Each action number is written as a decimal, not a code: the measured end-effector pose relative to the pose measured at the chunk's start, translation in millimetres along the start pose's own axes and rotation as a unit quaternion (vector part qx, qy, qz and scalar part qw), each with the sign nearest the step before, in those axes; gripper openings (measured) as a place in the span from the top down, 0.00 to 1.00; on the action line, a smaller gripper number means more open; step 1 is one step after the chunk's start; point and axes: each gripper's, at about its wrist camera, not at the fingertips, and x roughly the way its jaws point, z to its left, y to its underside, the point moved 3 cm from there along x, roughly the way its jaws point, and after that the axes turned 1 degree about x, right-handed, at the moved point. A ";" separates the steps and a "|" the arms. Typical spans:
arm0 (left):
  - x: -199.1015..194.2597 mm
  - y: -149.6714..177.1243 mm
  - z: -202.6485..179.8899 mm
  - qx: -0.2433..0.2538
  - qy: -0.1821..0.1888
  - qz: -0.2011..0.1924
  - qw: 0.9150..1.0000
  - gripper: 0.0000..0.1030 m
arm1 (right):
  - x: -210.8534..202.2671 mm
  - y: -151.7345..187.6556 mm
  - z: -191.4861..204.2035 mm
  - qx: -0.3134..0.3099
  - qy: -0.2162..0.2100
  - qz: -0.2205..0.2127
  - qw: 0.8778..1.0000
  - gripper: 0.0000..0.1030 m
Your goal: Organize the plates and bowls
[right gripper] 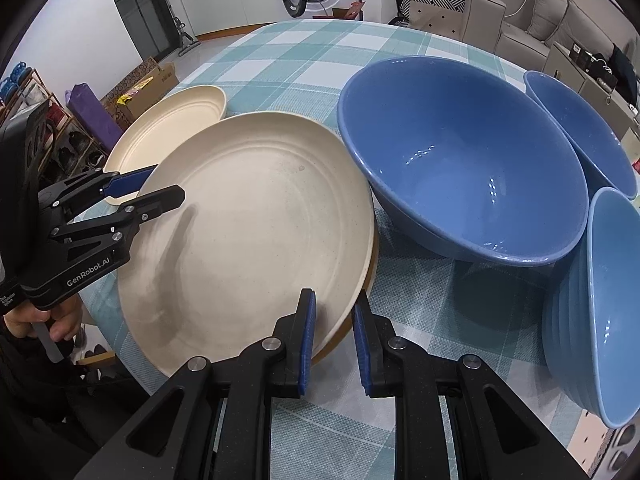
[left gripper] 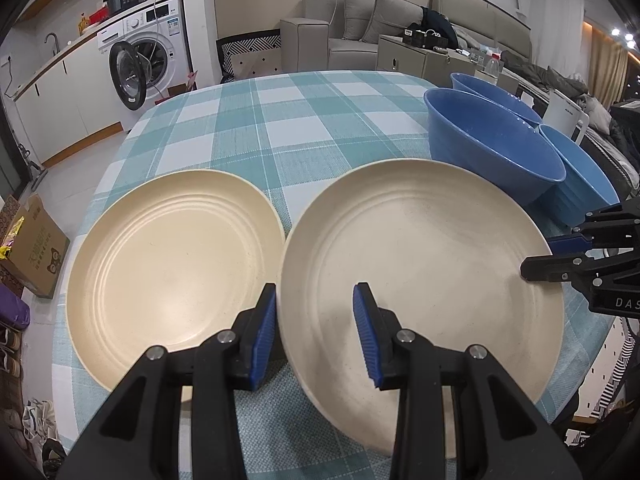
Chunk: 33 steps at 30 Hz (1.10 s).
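Two cream plates and three blue bowls on a checked table, both tools at one plate.

Item: right plate (left gripper: 420, 264), cream, ringed, centre of the left wrist view, its left rim just beside the left plate (left gripper: 172, 268). Left tool (left gripper: 316, 332), lower centre, straddles the right plate's near left rim, one blue pad outside, one over the inside; whether the pads press I cannot tell. Right tool (right gripper: 334, 344), lower centre of the right wrist view, is clenched on this plate's near right rim, which looks lifted off the table (right gripper: 304, 60). Large blue bowl (right gripper: 460, 160) upper right, touching the plate's rim; two smaller blue bowls (right gripper: 580, 128) (right gripper: 600, 312) at the right edge.
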 end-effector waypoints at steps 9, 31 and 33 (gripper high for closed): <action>0.4 0.7 -2.1 0.006 -0.004 -0.001 1.000 0.65 | 0.6 1.4 8.8 -0.030 0.043 -0.001 0.999 0.82; -6.5 4.5 -5.6 0.015 0.005 -0.007 1.000 0.41 | 3.6 -1.5 17.7 -0.069 0.061 -0.018 0.996 0.55; -13.2 3.5 -3.2 0.015 -0.005 -0.016 1.000 0.40 | 1.8 -0.9 20.2 -0.072 0.057 -0.022 0.996 0.51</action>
